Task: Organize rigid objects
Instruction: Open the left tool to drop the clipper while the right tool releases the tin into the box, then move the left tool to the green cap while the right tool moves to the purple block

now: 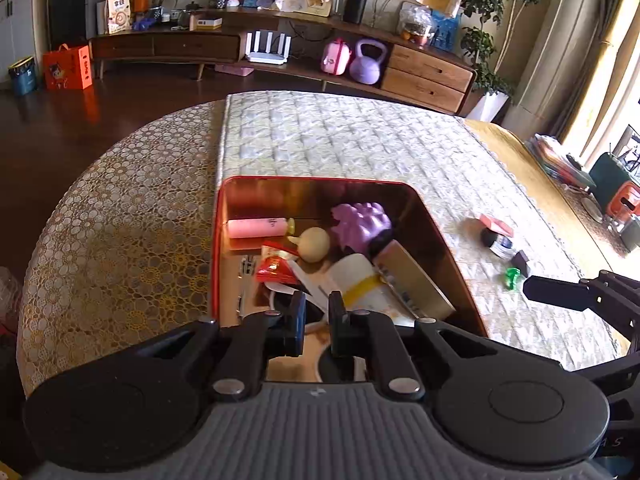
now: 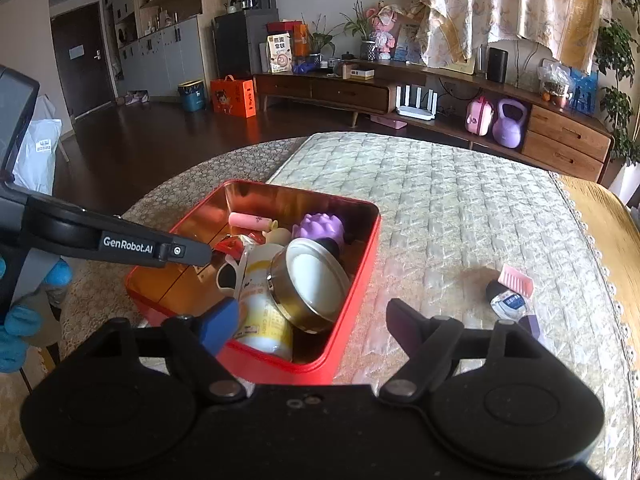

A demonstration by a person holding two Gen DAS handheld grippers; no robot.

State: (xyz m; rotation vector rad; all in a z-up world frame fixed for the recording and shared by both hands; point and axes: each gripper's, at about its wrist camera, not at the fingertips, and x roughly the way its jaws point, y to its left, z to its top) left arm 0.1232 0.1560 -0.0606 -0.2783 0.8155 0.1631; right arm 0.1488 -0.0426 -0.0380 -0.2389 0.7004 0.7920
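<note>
A red tin box (image 2: 352, 276) (image 1: 218, 240) sits on the quilted table. It holds a pink tube (image 1: 256, 228), a purple knobbly toy (image 2: 318, 226) (image 1: 360, 222), a cream garlic-shaped toy (image 1: 314, 243), a red packet (image 1: 274, 270), a white mug (image 2: 264, 300) (image 1: 360, 280) and a round metal tin (image 2: 312, 284). My left gripper (image 1: 316, 322) hovers over the box's near end, its fingers a narrow gap apart with nothing between them. My right gripper (image 2: 312, 326) is open and empty over the box's near right corner.
On the table right of the box lie a small dark bottle with a pink brush (image 2: 510, 290) (image 1: 496, 236), a dark block (image 1: 521, 263) and a green piece (image 1: 511, 277). A wooden sideboard (image 2: 440, 100) stands behind. The table edge (image 2: 612, 280) curves at right.
</note>
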